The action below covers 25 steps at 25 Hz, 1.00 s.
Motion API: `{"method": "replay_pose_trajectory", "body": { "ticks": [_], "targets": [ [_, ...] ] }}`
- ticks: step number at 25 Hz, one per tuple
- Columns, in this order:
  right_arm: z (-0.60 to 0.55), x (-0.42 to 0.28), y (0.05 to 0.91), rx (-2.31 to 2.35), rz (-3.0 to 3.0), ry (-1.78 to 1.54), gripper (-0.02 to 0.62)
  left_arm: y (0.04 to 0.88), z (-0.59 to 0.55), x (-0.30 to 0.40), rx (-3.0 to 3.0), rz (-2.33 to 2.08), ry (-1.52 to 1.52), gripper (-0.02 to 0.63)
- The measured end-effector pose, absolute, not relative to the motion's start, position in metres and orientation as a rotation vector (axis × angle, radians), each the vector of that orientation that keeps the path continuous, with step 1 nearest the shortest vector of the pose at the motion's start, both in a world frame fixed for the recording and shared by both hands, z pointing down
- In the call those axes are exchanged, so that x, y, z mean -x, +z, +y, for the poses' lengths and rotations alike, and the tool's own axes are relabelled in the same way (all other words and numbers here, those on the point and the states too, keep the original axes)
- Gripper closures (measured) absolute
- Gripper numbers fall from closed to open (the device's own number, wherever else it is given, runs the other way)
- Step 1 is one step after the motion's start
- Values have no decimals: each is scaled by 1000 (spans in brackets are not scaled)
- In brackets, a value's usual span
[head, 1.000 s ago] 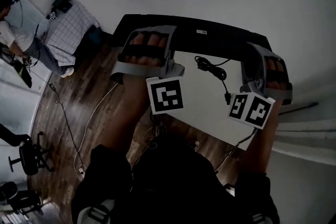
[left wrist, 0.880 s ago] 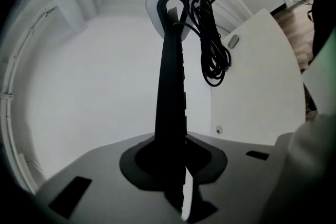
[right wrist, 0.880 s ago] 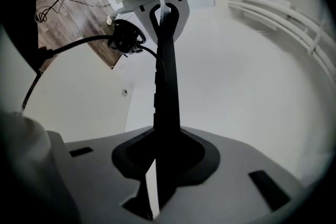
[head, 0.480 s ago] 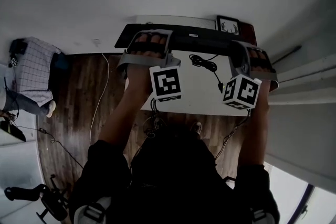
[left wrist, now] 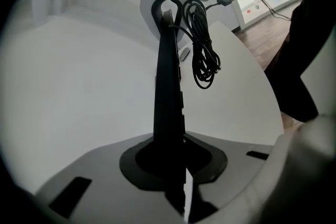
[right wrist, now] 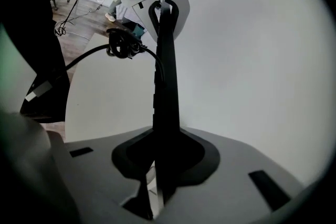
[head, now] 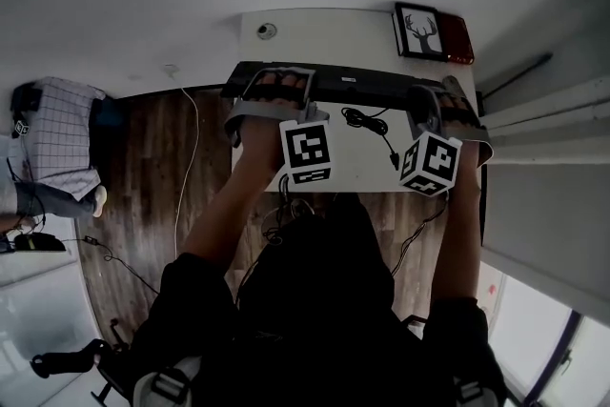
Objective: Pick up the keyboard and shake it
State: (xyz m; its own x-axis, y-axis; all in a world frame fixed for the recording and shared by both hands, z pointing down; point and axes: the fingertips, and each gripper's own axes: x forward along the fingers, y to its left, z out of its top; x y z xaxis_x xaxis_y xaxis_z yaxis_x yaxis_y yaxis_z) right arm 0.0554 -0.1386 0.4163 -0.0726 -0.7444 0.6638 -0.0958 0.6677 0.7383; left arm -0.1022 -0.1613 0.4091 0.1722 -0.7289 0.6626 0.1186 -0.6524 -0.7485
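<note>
- Keyboard [head: 362, 86] is clamped at both ends. My left gripper [head: 274, 81] is closed on its left end and my right gripper [head: 444, 102] on its right end, each with the thin black edge pinched between its jaws.
- Its long axis runs straight from one gripper to the other, side to side in front of me. In each gripper view I look along the board edge-on, with the other gripper at the far end.
- The board lies over the white table [head: 324, 26], on my side of the picture frame [head: 416, 30] that stands at the far right corner. I judge it to be off the table top, but I cannot tell by how much.
- Neither hand is nearer, since each has one end and they sit about level with each other. So I think the shake has to come from both wrists together, across the long axis. If one hand leads, the board will probably twist in the other's jaws.
- The cable [head: 374, 121] hangs in a loose coil from the near side of the board, between my grippers and closer to the right one. Its plug end dangles free. I expect it to swing once I shake, so I want the board kept well apart from the frame.
</note>
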Motion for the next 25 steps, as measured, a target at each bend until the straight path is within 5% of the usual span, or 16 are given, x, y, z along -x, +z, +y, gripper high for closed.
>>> {"method": "replay_pose_trajectory", "body": {
  "ticks": [25],
  "targets": [
    [-88,-79,620,20,-1757,118,508,621,-103,69,2374,-176,-2006,534]
  ]
}}
